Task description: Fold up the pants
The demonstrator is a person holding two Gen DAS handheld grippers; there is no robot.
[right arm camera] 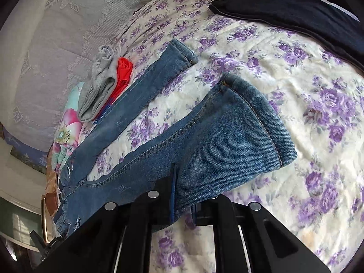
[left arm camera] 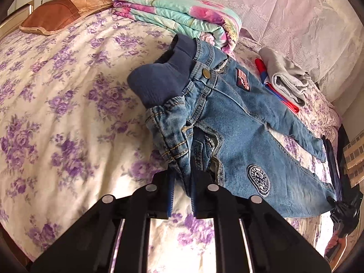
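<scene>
A: Item one, the jeans [left arm camera: 238,118]. Where do they stand?

B: Small denim pair with a ribbed navy waistband [left arm camera: 157,82], spread lengthways on the bed [left arm camera: 56,91]. The legs lie apart in a narrow V, with the bedsheet showing between them. No fold is made yet, by my reading; this is the start of the first one, bringing one leg over the other.

A: Holds?

B: My left tongs [left arm camera: 182,186] are closed on the denim at the near hip, below the waistband; the cloth bunches up between the pads. My right tongs [right arm camera: 182,195] are clamped on the near leg [right arm camera: 227,136], a little back from its cuff [right arm camera: 261,113], fabric pinched between them. The far leg [right arm camera: 145,86] lies flat and untouched.

A: Left to do?

B: All of it, I judge: near leg over far leg, then the length folded waist to cuff, then smoothing.

A: Surroundings?

B: Outward from the jeans: a grey garment [right arm camera: 100,86] on top of a red one [right arm camera: 122,72], just beside the far leg. A folded floral quilt [left arm camera: 182,18] past the waistband. A brown pillow [left arm camera: 68,11] at the head of the bed. A dark garment [right arm camera: 295,16] near the bed's far edge, well apart from the cuffs. A pale lace curtain [left arm camera: 284,11] behind.
</scene>
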